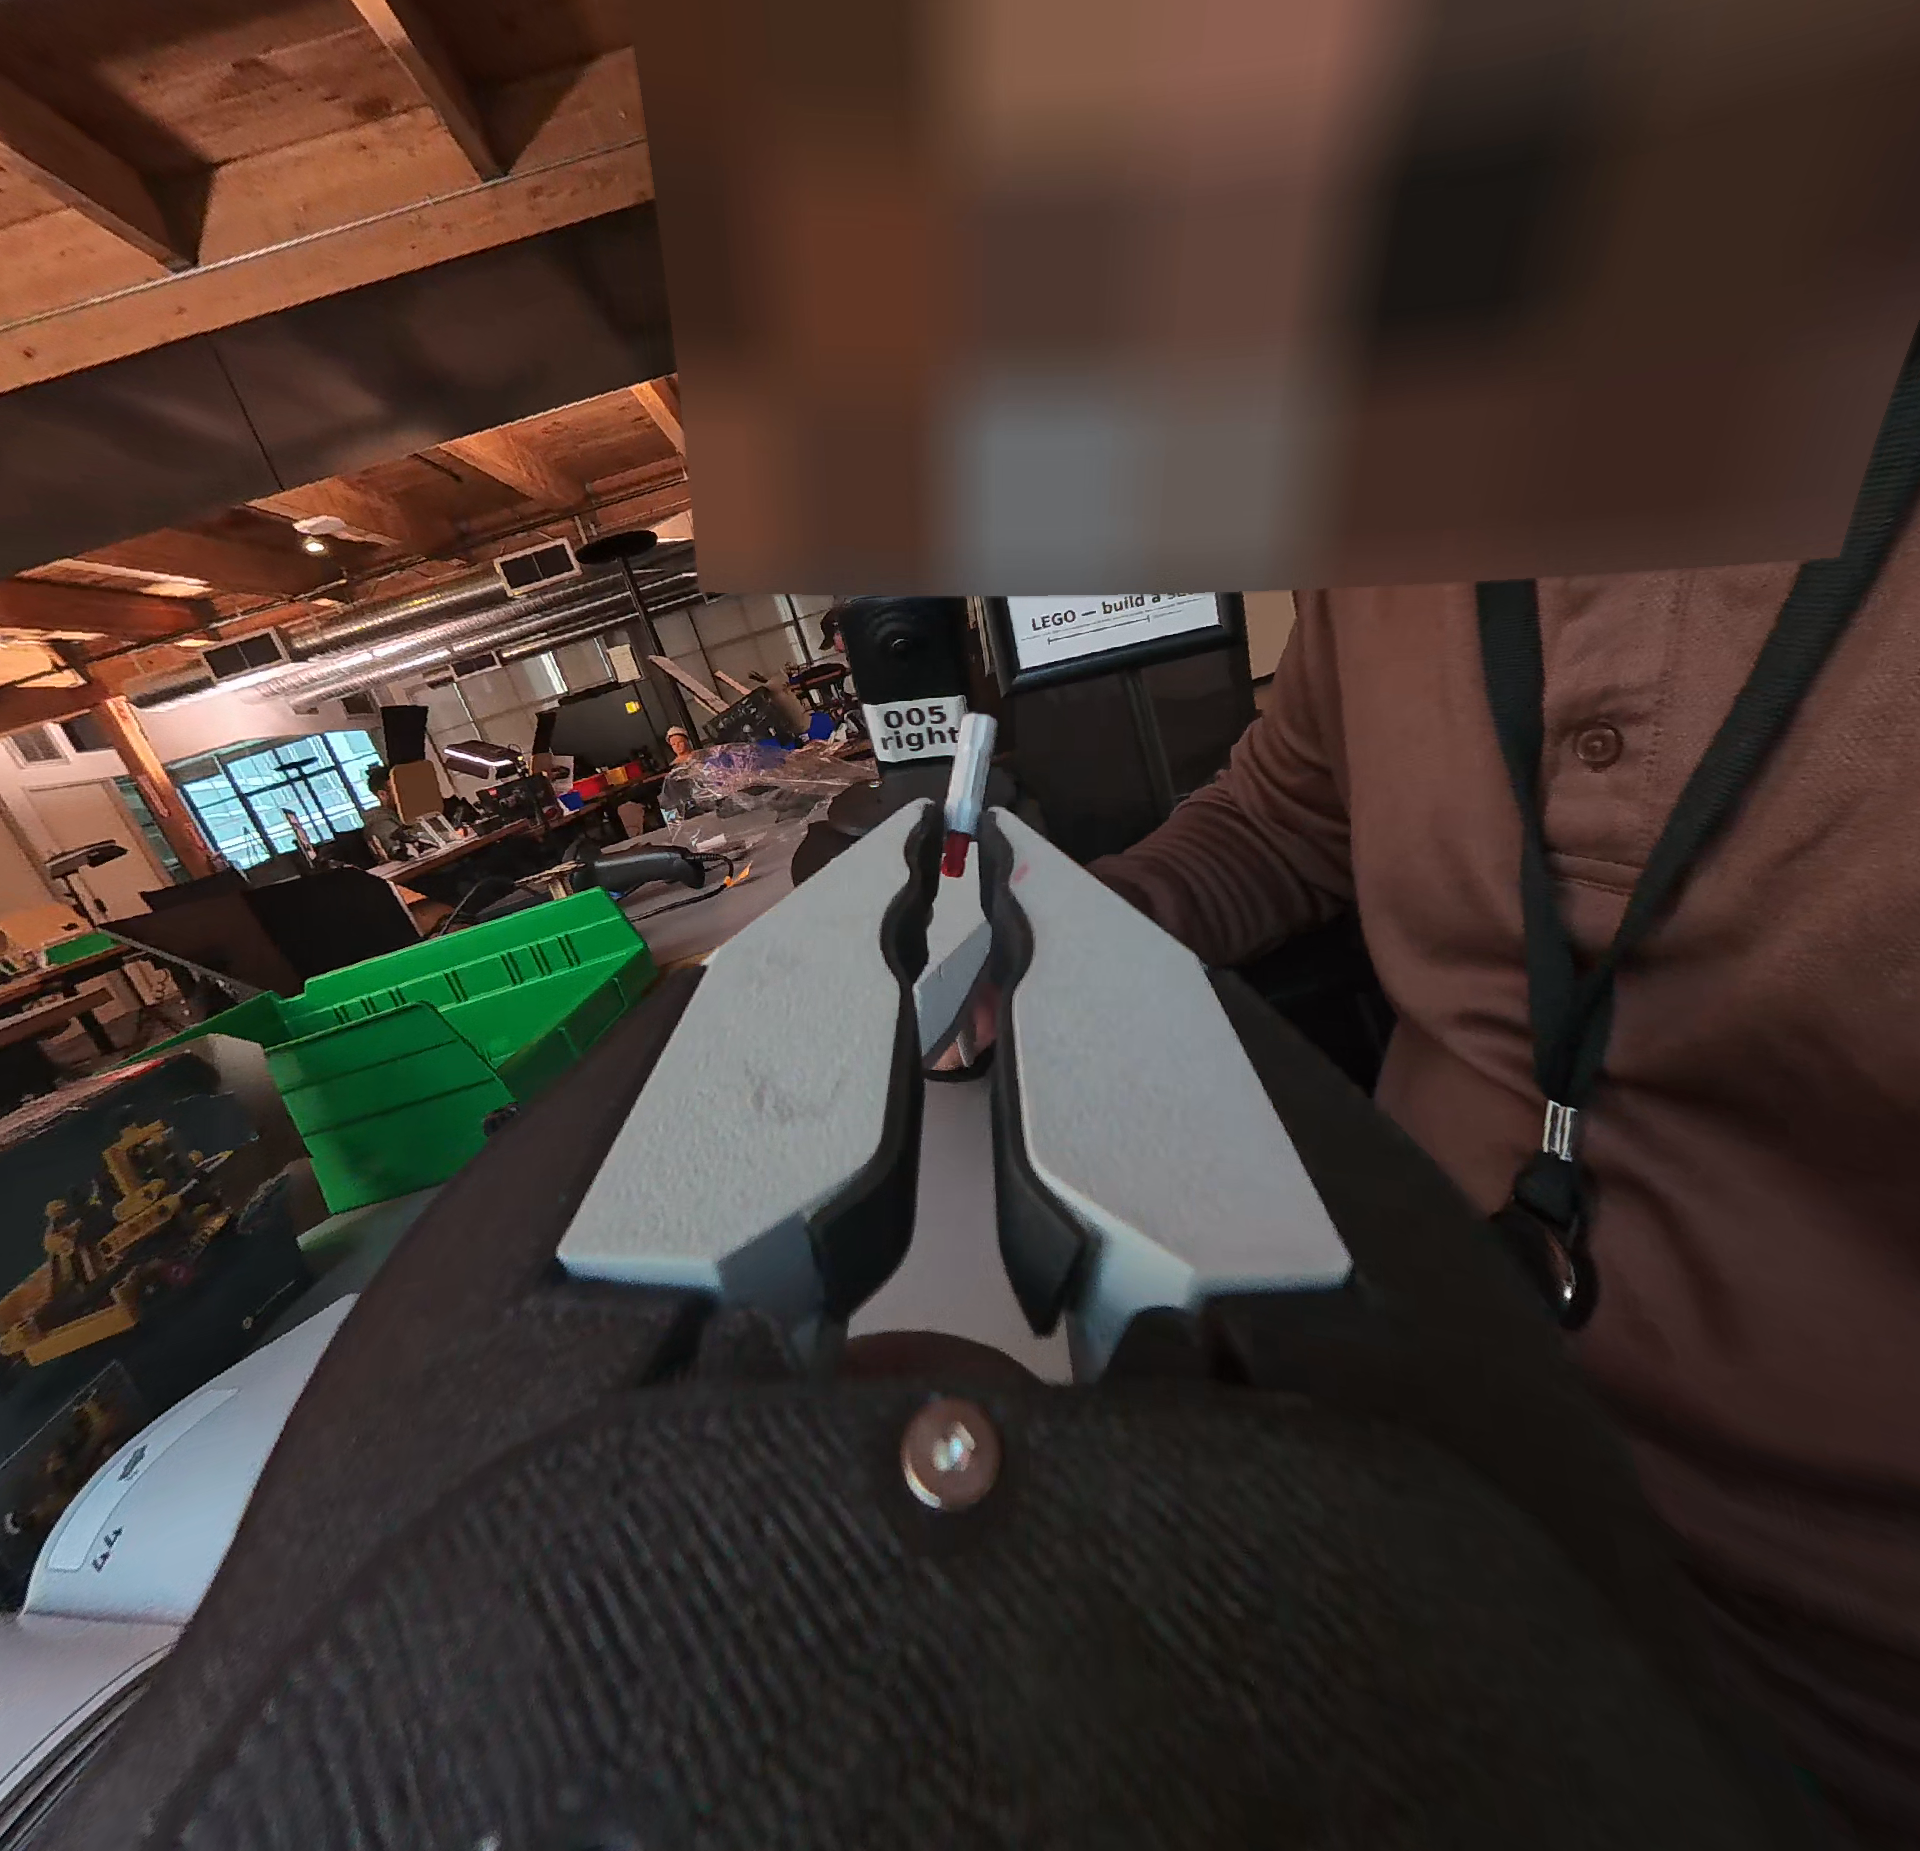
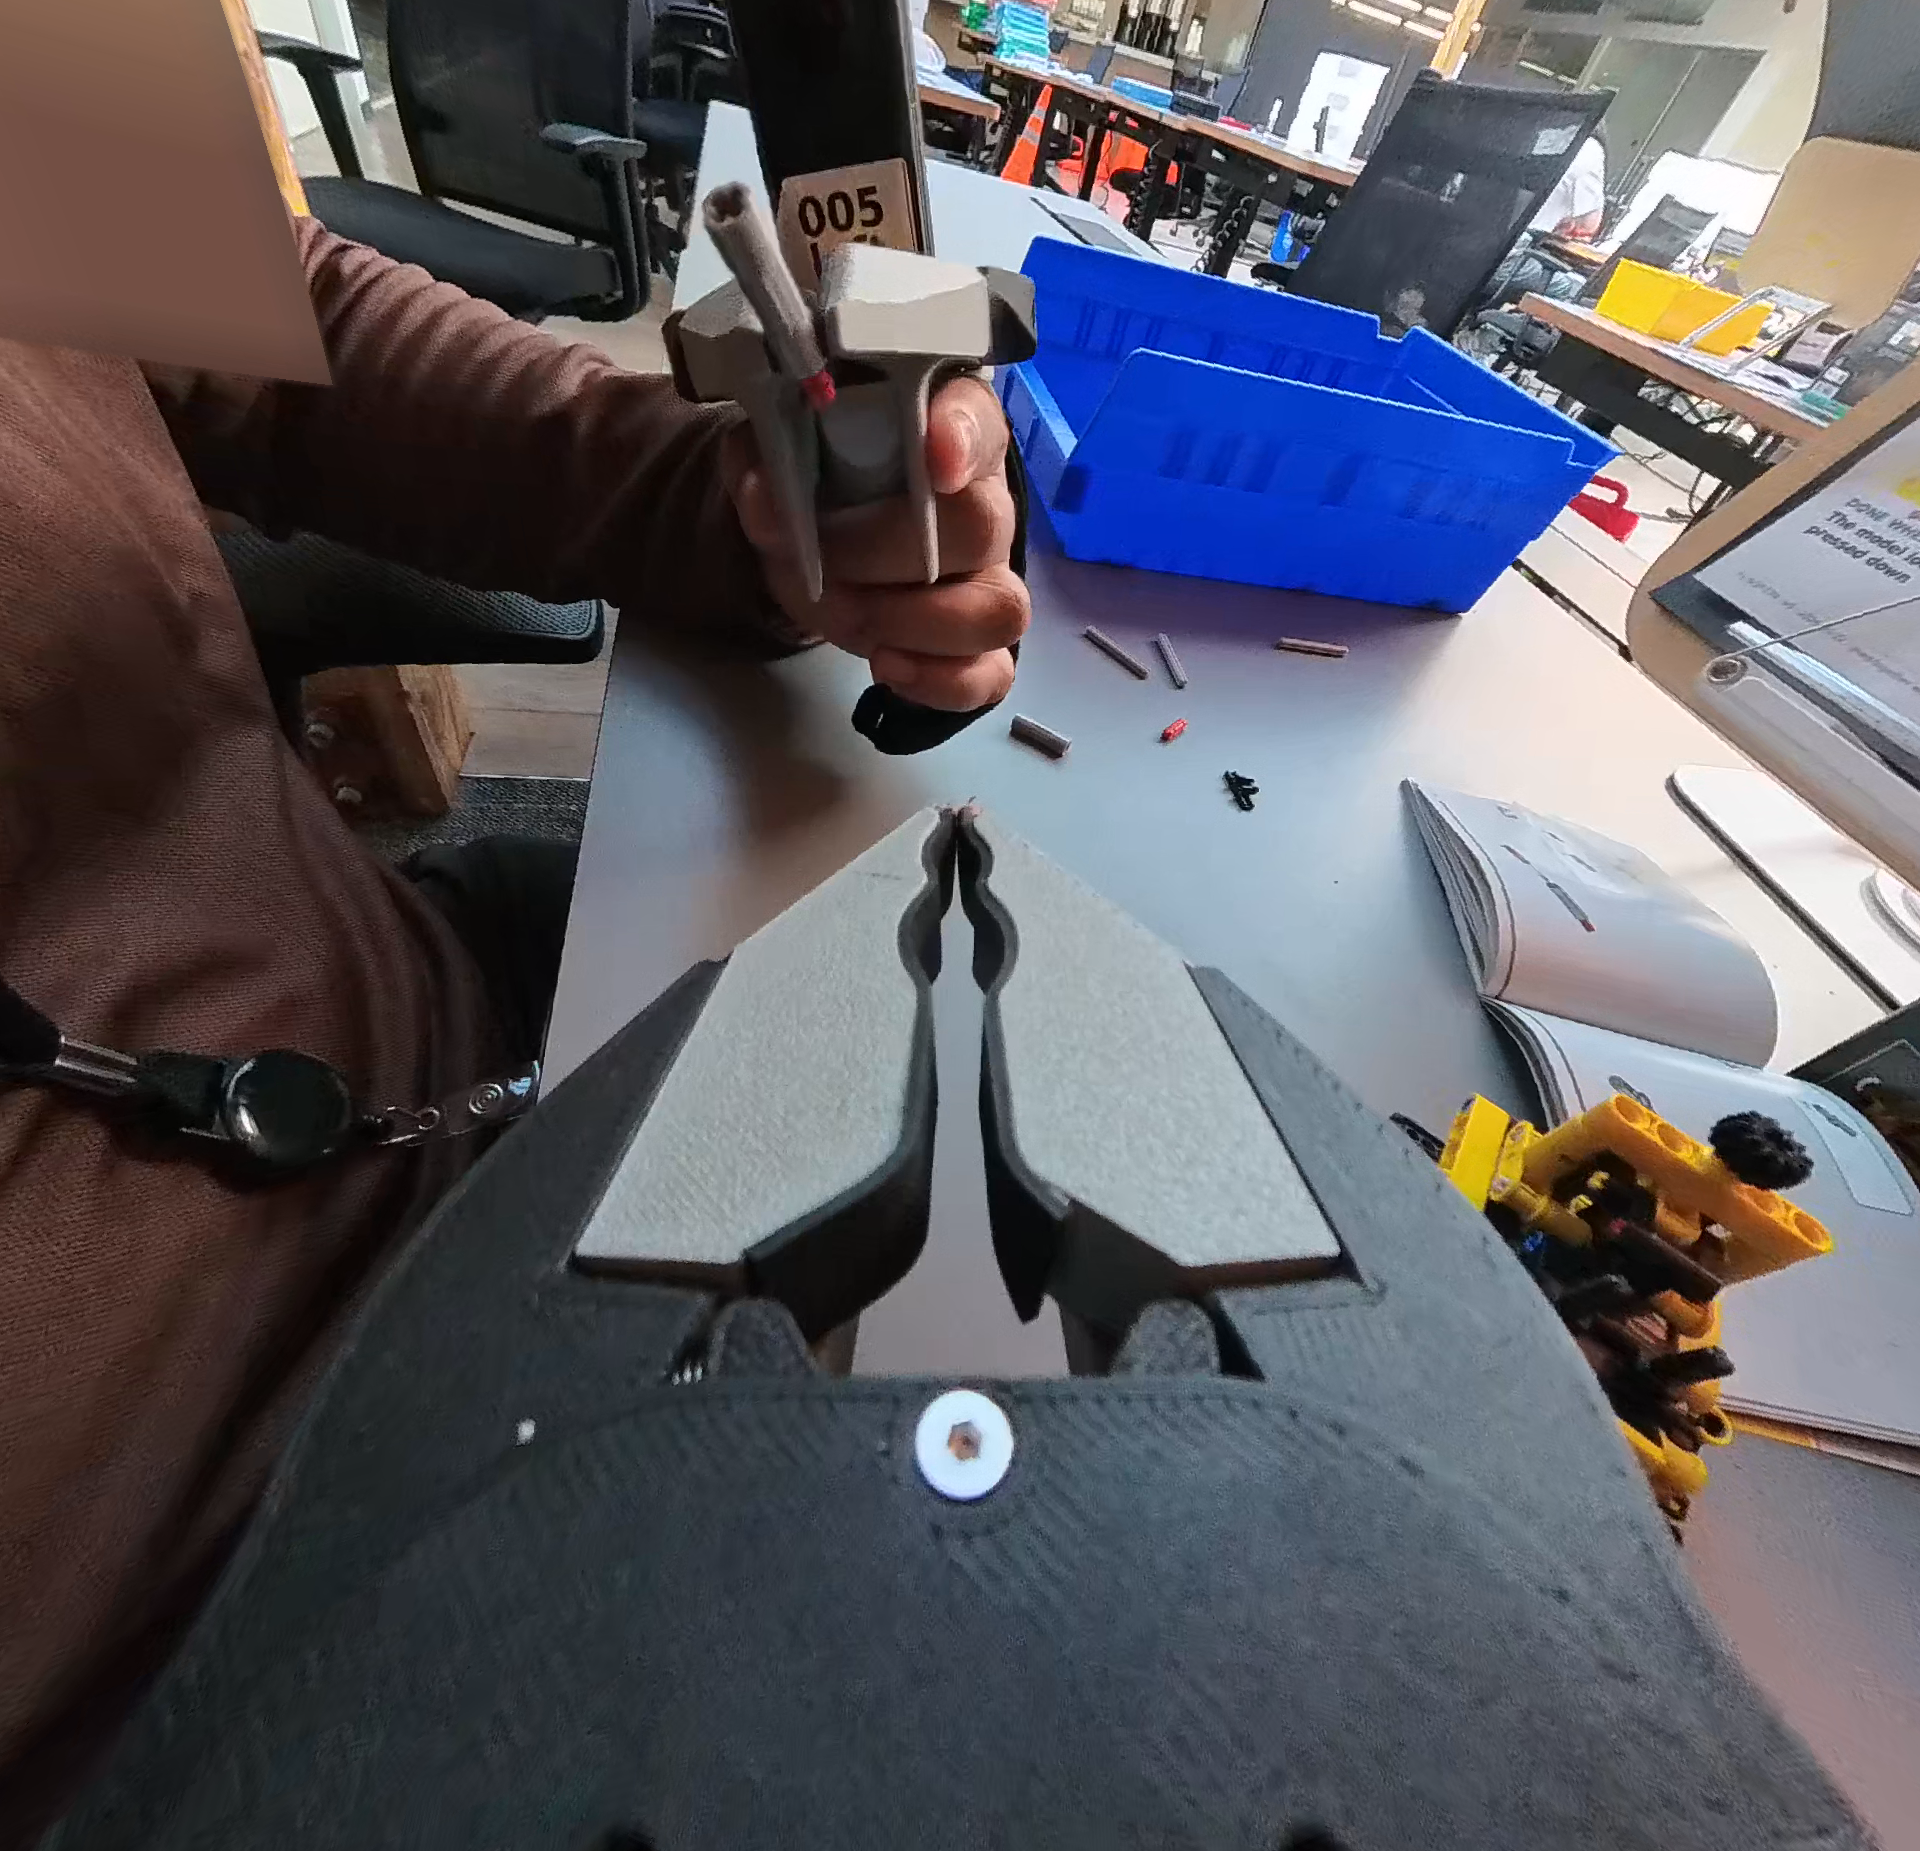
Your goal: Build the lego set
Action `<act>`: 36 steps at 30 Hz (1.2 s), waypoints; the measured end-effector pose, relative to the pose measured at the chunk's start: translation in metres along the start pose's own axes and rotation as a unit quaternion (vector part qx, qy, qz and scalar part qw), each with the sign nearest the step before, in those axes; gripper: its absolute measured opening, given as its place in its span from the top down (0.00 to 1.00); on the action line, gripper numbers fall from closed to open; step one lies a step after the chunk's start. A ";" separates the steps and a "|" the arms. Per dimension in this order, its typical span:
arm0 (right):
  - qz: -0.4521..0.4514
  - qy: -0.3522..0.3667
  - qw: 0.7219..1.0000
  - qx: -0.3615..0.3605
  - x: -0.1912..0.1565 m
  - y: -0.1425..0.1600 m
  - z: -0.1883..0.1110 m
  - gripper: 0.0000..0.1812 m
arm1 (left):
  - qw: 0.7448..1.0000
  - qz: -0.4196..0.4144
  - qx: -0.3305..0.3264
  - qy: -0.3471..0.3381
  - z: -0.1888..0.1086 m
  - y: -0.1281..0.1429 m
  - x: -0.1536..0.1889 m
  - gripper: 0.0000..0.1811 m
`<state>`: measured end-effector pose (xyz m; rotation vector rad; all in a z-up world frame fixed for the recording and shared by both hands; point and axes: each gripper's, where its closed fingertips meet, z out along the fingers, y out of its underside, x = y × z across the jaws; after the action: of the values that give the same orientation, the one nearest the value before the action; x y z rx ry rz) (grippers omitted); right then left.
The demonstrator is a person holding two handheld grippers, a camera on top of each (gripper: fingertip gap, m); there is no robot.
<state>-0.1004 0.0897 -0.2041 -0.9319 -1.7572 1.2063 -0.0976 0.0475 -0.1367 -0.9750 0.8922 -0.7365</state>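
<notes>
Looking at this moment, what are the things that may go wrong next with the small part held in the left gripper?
1. The left gripper pinches the grey axle only near its red-tipped end, so it may twist or slip out.
2. It is held high above the table; if dropped, it may bounce off the edge.
3. The loose pins look similar, so a dropped part may be confused with them.
</notes>
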 end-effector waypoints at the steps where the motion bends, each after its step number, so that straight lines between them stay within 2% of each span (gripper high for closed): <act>1: 0.000 -0.001 1.000 -0.001 0.000 0.000 0.000 1.00 | 1.000 -0.001 0.002 0.000 0.000 -0.001 0.000 0.98; 3: 0.003 0.000 1.000 0.000 0.000 0.000 0.000 0.97 | 1.000 -0.004 0.007 0.001 0.000 -0.002 0.000 0.98; 13: 0.003 -0.003 1.000 0.007 -0.001 -0.002 -0.001 0.96 | 1.000 -0.006 -0.006 -0.003 0.001 0.002 -0.002 0.98; 17: 0.024 -0.027 0.999 0.017 -0.006 -0.005 0.000 0.90 | 0.990 0.025 -0.128 -0.056 0.002 0.041 -0.019 0.98; 20: 0.047 -0.036 0.998 -0.002 -0.005 0.003 0.005 0.85 | 0.968 0.063 -0.226 -0.084 0.003 0.071 -0.028 0.98; 23: 0.058 -0.004 0.998 -0.038 0.006 0.018 0.010 0.87 | 0.941 0.121 -0.304 -0.085 0.001 0.095 -0.029 0.98; 29: 0.067 0.024 0.994 -0.083 0.019 0.034 0.012 0.94 | 0.905 0.174 -0.375 -0.098 -0.012 0.116 -0.035 0.98; 31: 0.071 0.024 0.993 -0.089 0.020 0.036 0.013 0.97 | 0.902 0.172 -0.385 -0.096 -0.015 0.118 -0.034 0.98; 36: 0.061 0.010 0.991 -0.117 0.018 0.045 0.014 0.98 | 0.888 0.178 -0.412 -0.097 -0.015 0.120 -0.031 0.99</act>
<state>-0.1147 0.1126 -0.2465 -1.1982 -1.8773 1.0771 -0.1094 0.1147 -0.2411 -1.5377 1.1909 0.0988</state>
